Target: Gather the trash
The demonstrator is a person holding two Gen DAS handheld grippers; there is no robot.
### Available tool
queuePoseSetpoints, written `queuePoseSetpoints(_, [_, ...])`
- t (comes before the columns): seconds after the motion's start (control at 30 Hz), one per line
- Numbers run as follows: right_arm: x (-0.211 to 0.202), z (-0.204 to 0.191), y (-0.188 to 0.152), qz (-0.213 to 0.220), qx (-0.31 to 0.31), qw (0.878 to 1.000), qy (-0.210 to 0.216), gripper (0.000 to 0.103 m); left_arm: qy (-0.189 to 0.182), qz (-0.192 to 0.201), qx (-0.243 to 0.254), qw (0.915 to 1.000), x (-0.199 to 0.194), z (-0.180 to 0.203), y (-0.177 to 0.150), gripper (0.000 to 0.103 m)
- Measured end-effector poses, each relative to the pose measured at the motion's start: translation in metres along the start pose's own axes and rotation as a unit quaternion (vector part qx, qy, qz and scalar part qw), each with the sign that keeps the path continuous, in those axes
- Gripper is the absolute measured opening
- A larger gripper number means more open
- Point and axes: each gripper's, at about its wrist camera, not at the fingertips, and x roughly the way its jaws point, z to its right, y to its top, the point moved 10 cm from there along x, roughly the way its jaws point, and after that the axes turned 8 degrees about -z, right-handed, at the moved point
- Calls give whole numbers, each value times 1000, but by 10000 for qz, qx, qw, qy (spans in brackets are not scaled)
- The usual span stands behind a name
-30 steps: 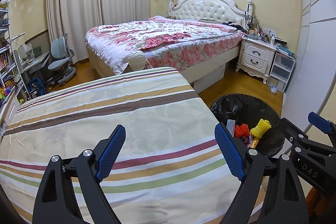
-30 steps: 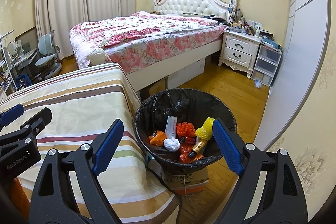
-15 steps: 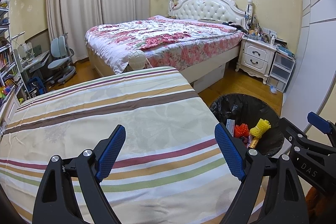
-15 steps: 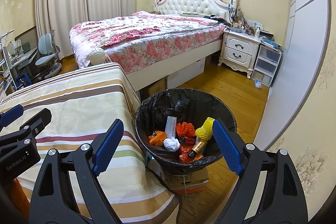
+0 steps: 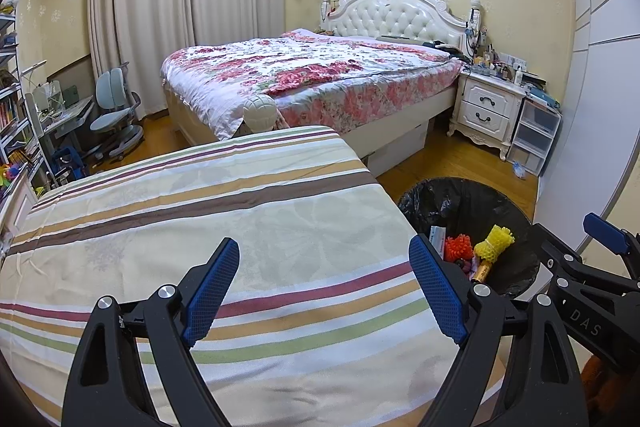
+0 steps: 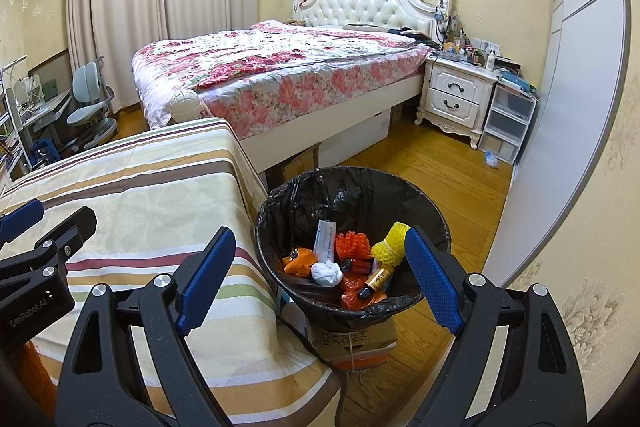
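Observation:
A black-lined trash bin (image 6: 436,223) stands on the floor at the right edge of a striped cloth-covered table (image 5: 200,211). It holds trash: a yellow foam net (image 6: 390,245), an orange foam net (image 6: 352,245), a white paper wad (image 6: 326,273), a battery (image 6: 376,281), a white tube (image 6: 324,239) and orange wrappers. The bin also shows in the left wrist view (image 5: 452,203). My left gripper (image 5: 324,285) is open and empty above the table. My right gripper (image 6: 320,277) is open and empty, above the bin's near side.
A cardboard box (image 6: 352,341) sits under the bin. A floral bed (image 5: 304,79), a white nightstand (image 6: 454,97), plastic drawers (image 6: 506,123) and a wardrobe (image 6: 560,75) stand beyond. A desk and chair (image 5: 112,111) are at the far left.

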Motion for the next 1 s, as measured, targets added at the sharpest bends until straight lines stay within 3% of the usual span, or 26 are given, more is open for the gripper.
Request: queuePoseSetpoints(1.0, [0, -1, -1, -21, -4, 10000, -5, 84, 24, 81, 14, 10000, -7, 6, -1, 84])
